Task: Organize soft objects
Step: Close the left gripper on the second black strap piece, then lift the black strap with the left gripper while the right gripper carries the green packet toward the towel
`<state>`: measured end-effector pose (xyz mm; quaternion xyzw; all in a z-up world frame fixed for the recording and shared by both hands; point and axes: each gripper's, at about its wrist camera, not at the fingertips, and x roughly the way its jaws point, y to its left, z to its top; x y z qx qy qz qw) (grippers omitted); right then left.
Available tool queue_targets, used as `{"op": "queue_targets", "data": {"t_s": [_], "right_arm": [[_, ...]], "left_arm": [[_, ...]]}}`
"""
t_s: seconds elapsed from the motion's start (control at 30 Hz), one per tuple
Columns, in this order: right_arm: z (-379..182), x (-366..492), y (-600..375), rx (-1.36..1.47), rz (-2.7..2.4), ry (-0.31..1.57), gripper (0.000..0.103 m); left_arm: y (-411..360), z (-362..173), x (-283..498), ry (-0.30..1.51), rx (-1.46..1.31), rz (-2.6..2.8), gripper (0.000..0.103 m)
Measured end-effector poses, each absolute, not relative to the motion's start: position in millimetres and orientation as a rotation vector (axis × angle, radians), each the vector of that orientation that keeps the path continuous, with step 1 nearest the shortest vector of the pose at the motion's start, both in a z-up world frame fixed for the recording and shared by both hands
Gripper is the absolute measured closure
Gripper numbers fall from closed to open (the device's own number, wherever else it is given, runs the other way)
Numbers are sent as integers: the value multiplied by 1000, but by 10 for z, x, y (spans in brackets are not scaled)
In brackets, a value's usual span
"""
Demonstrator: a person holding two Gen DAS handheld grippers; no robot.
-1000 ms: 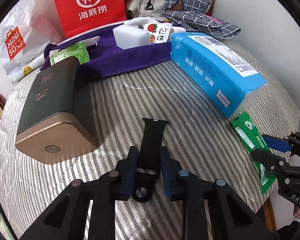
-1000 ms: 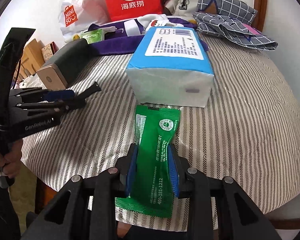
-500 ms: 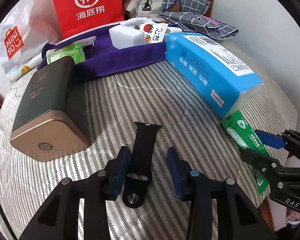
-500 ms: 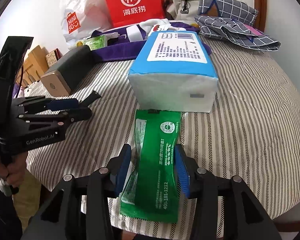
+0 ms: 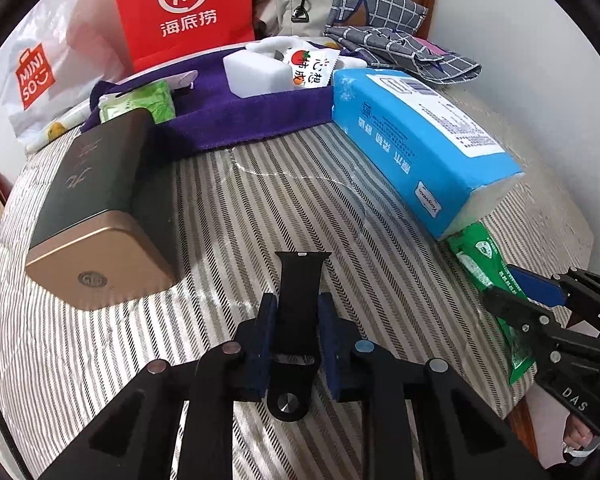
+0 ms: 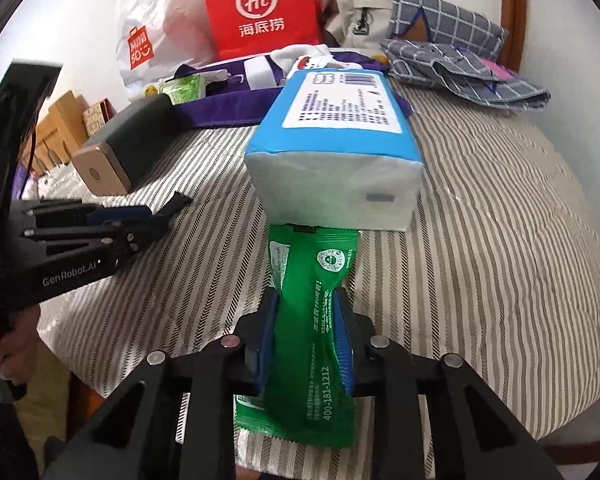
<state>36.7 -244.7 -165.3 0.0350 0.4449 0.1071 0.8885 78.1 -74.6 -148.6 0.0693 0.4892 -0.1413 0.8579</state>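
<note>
Both jaws narrower again: matte black strap (image 5: 298,308), glossy green sachet (image 6: 316,320).

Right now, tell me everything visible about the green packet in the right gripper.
The green packet is a flat, glossy plastic sachet with white print, a round seal emblem and a phone number. It lies lengthwise on the striped cloth, its far end meeting the blue tissue pack, its near end at the table edge. The right gripper is closing on its middle, pinching it narrower between the blue pads.
</note>
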Motion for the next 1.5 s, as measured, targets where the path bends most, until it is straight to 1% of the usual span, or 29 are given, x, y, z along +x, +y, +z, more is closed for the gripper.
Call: {"op": "queue_targets", "data": {"t_s": [0.4, 0.87, 1.2, 1.5], "right_arm": [[-1418, 173, -2497, 78, 227, 895, 77], [-1186, 111, -2592, 82, 194, 854, 76], [-989, 139, -2603, 106, 207, 833, 76], [-685, 241, -2554, 95, 225, 796, 76]], "left_arm": [[-577, -1261, 597, 1000, 65, -282, 83], [-104, -1049, 399, 959, -22, -173, 83], [47, -745, 368, 901, -43, -147, 83], [90, -449, 458, 858, -59, -140, 83]]}}
